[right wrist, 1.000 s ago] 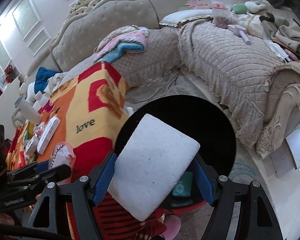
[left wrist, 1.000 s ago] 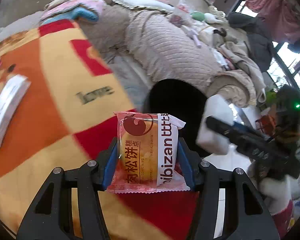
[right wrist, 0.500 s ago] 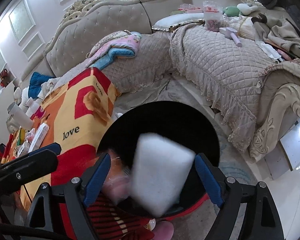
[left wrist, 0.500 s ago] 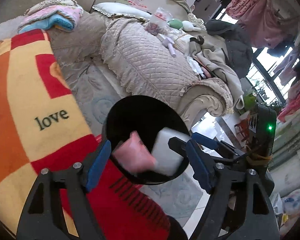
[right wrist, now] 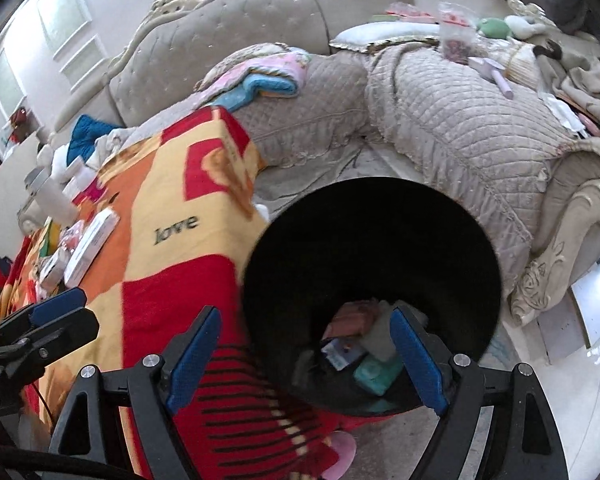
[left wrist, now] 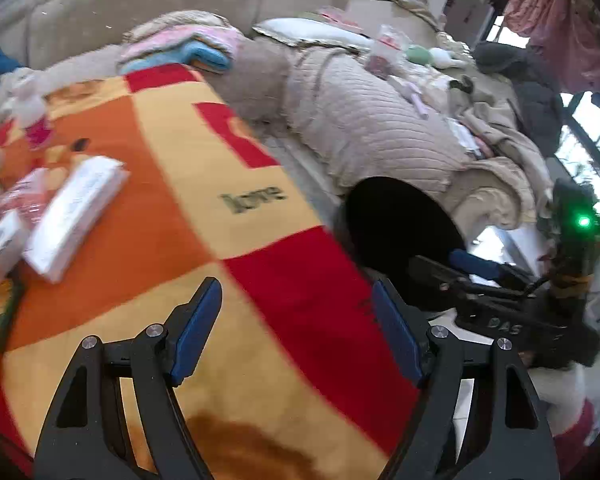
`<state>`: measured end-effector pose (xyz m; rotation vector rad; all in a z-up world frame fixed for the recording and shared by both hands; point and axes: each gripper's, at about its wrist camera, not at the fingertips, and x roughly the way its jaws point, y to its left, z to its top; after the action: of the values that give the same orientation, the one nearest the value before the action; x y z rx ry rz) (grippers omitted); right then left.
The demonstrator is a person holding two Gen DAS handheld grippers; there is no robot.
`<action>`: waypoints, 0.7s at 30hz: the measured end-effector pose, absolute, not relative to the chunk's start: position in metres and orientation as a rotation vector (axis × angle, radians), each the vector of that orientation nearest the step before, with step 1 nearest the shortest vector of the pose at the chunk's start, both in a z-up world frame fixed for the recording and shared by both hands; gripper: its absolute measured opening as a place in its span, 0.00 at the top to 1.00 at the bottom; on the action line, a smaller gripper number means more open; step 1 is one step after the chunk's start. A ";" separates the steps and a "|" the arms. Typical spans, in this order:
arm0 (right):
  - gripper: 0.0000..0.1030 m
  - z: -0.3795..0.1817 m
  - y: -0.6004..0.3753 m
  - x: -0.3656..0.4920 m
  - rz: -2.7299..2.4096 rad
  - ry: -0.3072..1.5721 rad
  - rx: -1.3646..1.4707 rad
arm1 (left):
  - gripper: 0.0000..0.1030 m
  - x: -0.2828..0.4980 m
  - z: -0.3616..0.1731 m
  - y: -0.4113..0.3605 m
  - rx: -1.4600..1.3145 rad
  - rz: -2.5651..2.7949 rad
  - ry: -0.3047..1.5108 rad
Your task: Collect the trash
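A black round bin [right wrist: 372,248] stands on the floor beside the blanket-covered table. My right gripper [right wrist: 304,320] hangs open over its mouth with nothing between the fingers. At the bin's bottom lie an orange snack packet [right wrist: 352,316], a white sponge block [right wrist: 380,338] and a teal packet [right wrist: 376,372]. My left gripper [left wrist: 296,302] is open and empty above the red and yellow blanket [left wrist: 228,152], left of the bin [left wrist: 396,236]. It shows at the left edge of the right wrist view as the left gripper [right wrist: 56,314]. The right gripper [left wrist: 476,268] reaches over the bin's rim.
On the blanket's left part lie a long white box [left wrist: 76,216], a smaller white box [left wrist: 0,240] and a pink wrapper [left wrist: 24,196]. A quilted beige sofa [right wrist: 460,128] with clothes and toys curves behind the bin. White bottles [right wrist: 52,196] stand at the table's far end.
Both grippers opened. The snack packet fell from the left and the white sponge from the right into the bin. The left gripper then swung back left over the blanket.
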<state>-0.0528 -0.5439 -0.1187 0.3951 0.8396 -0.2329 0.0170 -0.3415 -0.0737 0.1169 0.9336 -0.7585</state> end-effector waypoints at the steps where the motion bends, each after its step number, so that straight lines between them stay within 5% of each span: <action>1: 0.18 -0.118 -0.537 -0.051 -0.221 0.840 0.390 | 0.25 0.018 -0.074 -0.335 0.120 -0.742 0.928; 21: 0.18 -0.102 -0.402 -0.006 0.004 0.888 0.223 | 0.25 0.021 -0.068 -0.184 0.052 -0.462 0.878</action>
<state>-0.0062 -0.4024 -0.1024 0.2227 0.8883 0.0044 0.0210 -0.1842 -0.0677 0.0524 0.8779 -0.4617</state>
